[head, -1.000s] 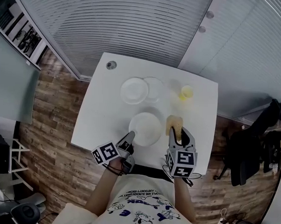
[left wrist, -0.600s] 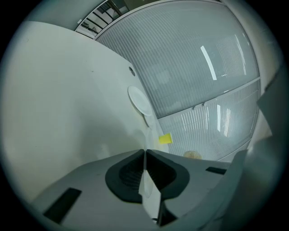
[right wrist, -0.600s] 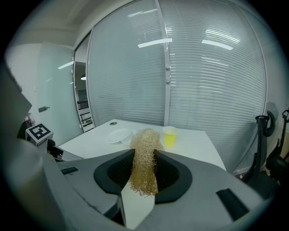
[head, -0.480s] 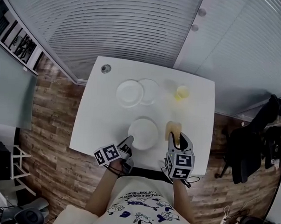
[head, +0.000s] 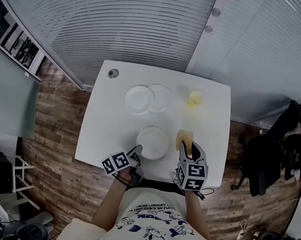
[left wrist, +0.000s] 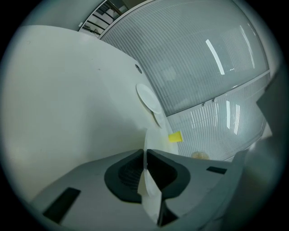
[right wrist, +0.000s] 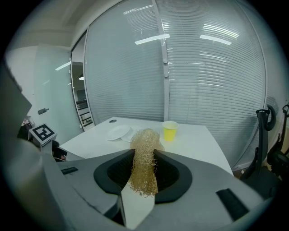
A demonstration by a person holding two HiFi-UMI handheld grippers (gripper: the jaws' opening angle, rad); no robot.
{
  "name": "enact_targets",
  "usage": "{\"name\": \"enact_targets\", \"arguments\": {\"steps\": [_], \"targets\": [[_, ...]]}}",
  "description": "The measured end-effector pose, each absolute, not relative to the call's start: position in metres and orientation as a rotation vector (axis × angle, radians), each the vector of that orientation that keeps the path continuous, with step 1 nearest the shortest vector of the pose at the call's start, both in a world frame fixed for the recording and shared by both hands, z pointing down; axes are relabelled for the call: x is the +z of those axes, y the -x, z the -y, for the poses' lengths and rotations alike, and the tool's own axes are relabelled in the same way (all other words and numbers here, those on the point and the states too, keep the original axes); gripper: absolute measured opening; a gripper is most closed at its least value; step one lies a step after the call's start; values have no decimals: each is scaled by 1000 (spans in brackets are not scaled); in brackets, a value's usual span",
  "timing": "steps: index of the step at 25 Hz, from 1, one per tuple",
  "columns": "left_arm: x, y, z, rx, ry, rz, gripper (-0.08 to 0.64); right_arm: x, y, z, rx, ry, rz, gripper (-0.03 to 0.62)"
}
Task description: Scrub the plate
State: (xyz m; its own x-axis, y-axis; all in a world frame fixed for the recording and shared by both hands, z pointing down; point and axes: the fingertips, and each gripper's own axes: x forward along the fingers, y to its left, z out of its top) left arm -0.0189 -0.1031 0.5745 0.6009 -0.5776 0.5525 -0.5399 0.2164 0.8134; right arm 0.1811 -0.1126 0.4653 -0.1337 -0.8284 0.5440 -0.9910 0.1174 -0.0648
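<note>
Plate rim sits pinched in our left gripper, jaws just easing open — our right gripper clamps the fibre scrubber.

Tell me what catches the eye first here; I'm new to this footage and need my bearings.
A tan scrubber stands clamped in the right gripper at the near right of the table. Beside it, the left gripper pinches the rim of a white plate, its fingers just now easing open. Two more plates and a yellow cup sit farther back.
</note>
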Motion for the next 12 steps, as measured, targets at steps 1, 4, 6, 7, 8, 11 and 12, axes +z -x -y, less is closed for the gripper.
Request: {"name": "enact_targets", "arguments": {"steps": [1, 4, 6, 7, 8, 11, 12], "targets": [[576, 19, 103, -21, -1423, 1026, 51, 465, -181, 113, 595, -1765, 2030, 115], [580, 19, 102, 17, -1417, 1046, 123, 466, -180, 114, 590, -1756, 2033, 115], [581, 21, 102, 35, -1416, 1062, 164, 466, -180, 115, 587, -1754, 2034, 115], [581, 22, 103, 44, -1416, 1072, 177, 466, -180, 115, 586, -1752, 2034, 114], [581, 23, 103, 53, -1417, 1083, 189, 467, -179, 115, 585, -1750, 2033, 115], [580, 27, 103, 77, -1418, 1103, 213, 467, -178, 116, 584, -1745, 2031, 115], [580, 28, 103, 80, -1418, 1108, 221, 467, -178, 115, 583, -1745, 2031, 114]]}}
